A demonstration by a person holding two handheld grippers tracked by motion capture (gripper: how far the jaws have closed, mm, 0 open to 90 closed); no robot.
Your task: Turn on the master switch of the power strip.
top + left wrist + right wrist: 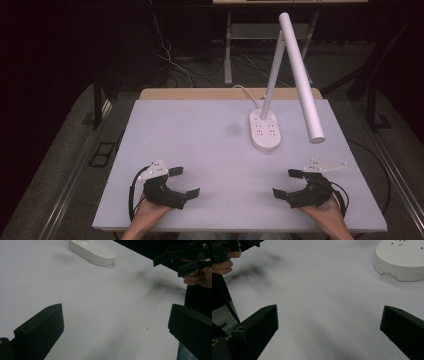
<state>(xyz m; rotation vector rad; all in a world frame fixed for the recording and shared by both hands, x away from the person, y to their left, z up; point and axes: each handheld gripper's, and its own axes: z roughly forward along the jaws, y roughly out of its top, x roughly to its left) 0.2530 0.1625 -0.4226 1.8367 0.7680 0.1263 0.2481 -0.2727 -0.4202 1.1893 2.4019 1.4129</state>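
Observation:
A white desk lamp stands at the back right of the white table (200, 150). Its oval base (265, 130) carries a slanted stem (274, 70) and a long tube head (302, 80). My left gripper (185, 182) rests near the front left edge, open, with nothing between its jaws. My right gripper (286, 183) rests near the front right edge, also open and empty. They face each other. The left gripper view has the lamp base (93, 251) far ahead and the right gripper (185, 261) in its hand. From the right gripper view the base (402, 261) sits at the upper right.
A white cable (245, 91) runs from the lamp base over the table's back edge. Behind the table are a wooden strip (200, 93), metal stand legs (228, 55) and loose floor cables (170, 60). Dark floor surrounds the table.

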